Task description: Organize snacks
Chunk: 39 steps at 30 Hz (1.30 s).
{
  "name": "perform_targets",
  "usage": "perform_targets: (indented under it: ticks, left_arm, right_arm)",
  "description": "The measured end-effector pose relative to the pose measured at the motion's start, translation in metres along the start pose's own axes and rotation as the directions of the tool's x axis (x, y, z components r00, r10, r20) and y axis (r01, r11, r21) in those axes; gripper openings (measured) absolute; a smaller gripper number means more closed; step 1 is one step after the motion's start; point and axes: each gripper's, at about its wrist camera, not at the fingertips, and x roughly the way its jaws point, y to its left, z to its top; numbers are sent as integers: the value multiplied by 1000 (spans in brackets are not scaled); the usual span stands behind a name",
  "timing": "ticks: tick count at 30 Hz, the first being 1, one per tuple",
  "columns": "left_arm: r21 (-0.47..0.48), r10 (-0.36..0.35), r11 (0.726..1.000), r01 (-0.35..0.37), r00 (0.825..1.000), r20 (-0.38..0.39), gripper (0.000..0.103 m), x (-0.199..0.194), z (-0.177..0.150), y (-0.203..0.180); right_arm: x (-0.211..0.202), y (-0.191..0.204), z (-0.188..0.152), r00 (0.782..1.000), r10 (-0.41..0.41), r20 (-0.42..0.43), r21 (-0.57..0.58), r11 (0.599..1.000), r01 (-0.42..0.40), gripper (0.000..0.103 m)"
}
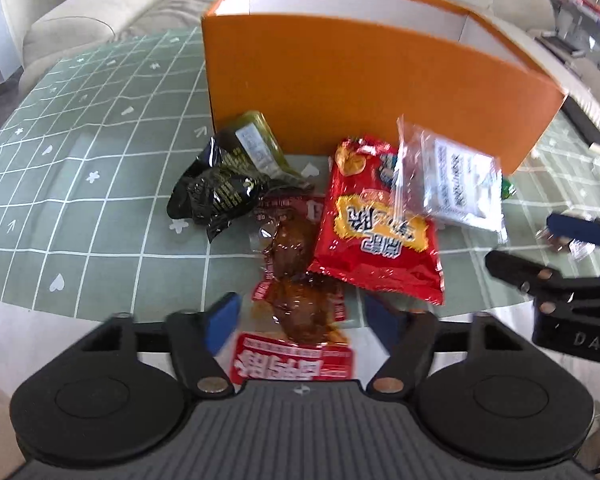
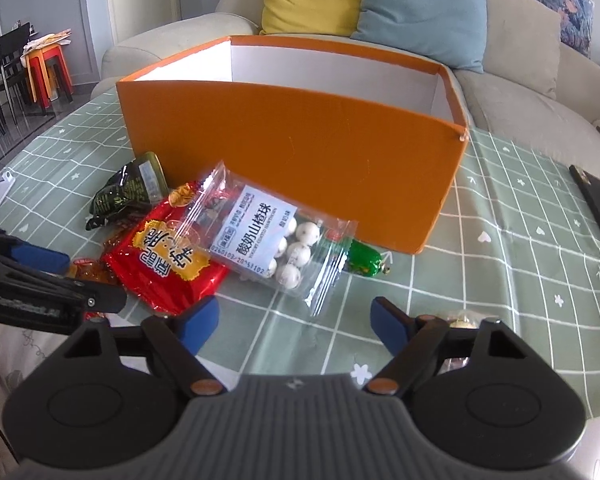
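the left gripper (image 1: 300, 320) is spread wide, its blue pads on either side of a clear pack of brown meat (image 1: 296, 304) lying on the green checked cloth (image 1: 80, 184). just past it lie a red bag (image 1: 376, 224), a black-green pack (image 1: 228, 176) and a clear bag (image 1: 452, 180), all before the orange box (image 1: 360, 92). the right gripper (image 1: 540, 248) shows at the right edge.

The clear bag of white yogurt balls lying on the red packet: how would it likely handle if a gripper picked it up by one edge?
The clear bag is thin film, so it would probably sag and crinkle. The loose white balls inside would likely shift to the low end. Resting partly on the red packet, it may slide off when nudged.
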Motion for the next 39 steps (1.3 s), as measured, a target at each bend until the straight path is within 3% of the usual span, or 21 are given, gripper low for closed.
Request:
perform_targets:
  ticks: [8, 12, 16, 22, 32, 39]
  left_arm:
    - [47, 10, 999, -11, 1000, 20, 77, 10, 3, -4]
    - [68, 25, 997, -27, 999, 35, 89, 15, 6, -9]
    - [83, 22, 996, -26, 998, 52, 92, 19, 6, -11]
    - [100, -7, 995, 0, 998, 70, 81, 19, 8, -13]
    - [110, -16, 994, 6, 996, 90, 70, 15, 4, -18]
    - [128, -17, 992, 5, 995, 95, 69, 10, -1, -21]
  right_arm:
    - [15, 16, 1, 999, -28, 39, -160, 987, 34, 75]
    - [23, 22, 1, 997, -53, 51, -218, 974, 63, 75]
    - [31, 25, -1, 994, -74, 76, -265, 960, 92, 75]
    - [41, 35, -7, 989, -82, 121, -350, 929, 120, 75]
    - [48, 39, -5, 983, -94, 156, -349, 926, 144, 68]
    - [43, 40, -7, 988, -82, 133, -345, 930, 124, 51]
